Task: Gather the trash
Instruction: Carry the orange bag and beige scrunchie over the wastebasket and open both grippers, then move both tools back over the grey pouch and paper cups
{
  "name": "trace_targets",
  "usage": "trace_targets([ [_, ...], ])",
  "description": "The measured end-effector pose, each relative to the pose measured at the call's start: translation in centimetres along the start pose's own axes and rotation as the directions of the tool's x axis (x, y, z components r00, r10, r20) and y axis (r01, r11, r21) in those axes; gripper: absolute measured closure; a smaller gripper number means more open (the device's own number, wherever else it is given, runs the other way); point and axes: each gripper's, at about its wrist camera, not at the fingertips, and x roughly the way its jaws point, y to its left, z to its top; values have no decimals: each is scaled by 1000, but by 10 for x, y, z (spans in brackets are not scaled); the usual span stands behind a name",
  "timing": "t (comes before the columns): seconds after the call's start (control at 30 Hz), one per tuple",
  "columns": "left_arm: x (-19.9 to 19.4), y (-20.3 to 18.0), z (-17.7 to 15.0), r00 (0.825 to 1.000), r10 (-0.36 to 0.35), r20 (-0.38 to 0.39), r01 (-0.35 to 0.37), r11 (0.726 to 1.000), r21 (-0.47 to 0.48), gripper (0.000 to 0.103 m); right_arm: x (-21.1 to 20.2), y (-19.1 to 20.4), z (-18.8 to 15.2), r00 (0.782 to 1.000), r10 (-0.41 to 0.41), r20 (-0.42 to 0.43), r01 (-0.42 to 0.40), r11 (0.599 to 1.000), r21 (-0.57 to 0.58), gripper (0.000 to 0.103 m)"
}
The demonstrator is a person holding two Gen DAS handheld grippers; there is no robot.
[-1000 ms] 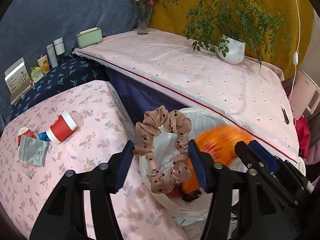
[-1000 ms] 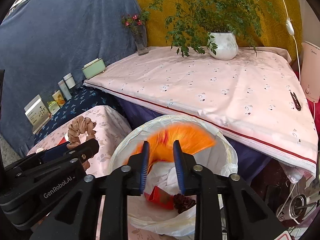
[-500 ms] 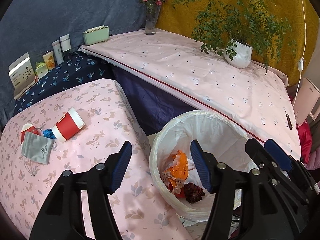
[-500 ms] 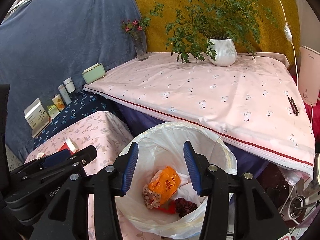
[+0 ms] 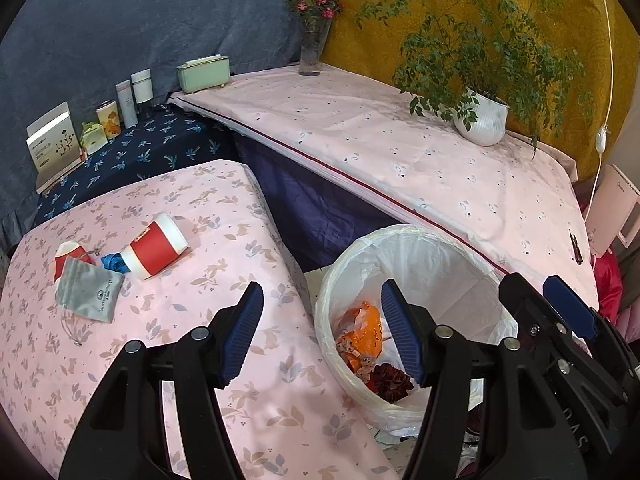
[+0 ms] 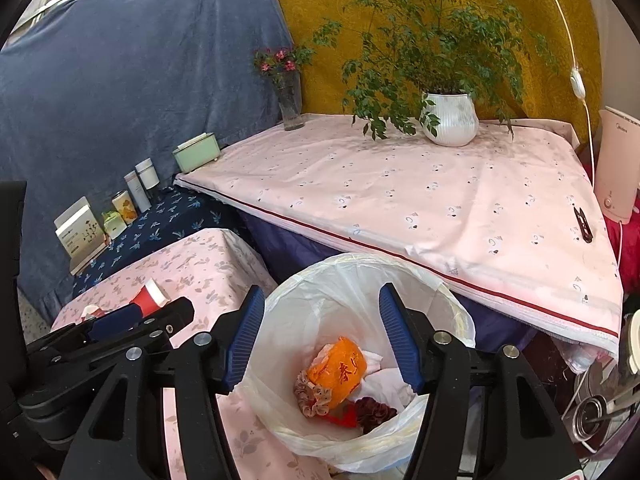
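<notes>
**Two tongs empty over the bin, more trash left on the table**

Left wrist view: the left tongs (image 5: 322,332) are spread wide with nothing between them, straddling the near rim of the bin (image 5: 404,236). Inside it, just right of centre between the jaws, lie an orange bag (image 5: 360,324), a scrunchie (image 5: 360,362) and a dark red wad (image 5: 390,376). Ahead and to the left, on the floral table (image 5: 224,200), sit a red cup (image 5: 156,246) on its side, a blue scrap (image 5: 114,262), a second red piece (image 5: 66,256) and a grey pouch (image 5: 88,294). The task looks partly done; those may still need collecting, though the pouch may not be trash. The right tongs (image 5: 560,312) crowd the right edge.

Right wrist view: the right tongs (image 6: 322,336) are also spread and empty, directly above the bin (image 6: 360,264). The left tongs (image 6: 132,320) lie between them and the cup (image 6: 150,296), so a reach from this side looks blocked. Far ahead stand a plant (image 6: 450,120), a vase (image 6: 290,100) and a clip (image 6: 582,224).
</notes>
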Motion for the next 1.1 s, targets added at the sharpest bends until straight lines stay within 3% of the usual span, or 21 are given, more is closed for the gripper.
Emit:
trace_targets([
  [0.57,-27,78,-5,997,71,25,-68,992,-104,43,-6,68,-7,998,61,-2,-61,994,-86,30],
  [0.63,-29,90,-7,996,89,30,-85,989,-122,35,-5,78,-10,998,69,-5,-69,993,-98,28],
  [0.97,-29,154,-20,988,156,7,-151,968,-202,31,10,131,-28,993,106,-55,-114,979,-170,25],
  [1.1,-26,183,-27,981,195,-12,-192,952,-237,20,22,152,-34,988,127,-87,-142,972,-189,24],
])
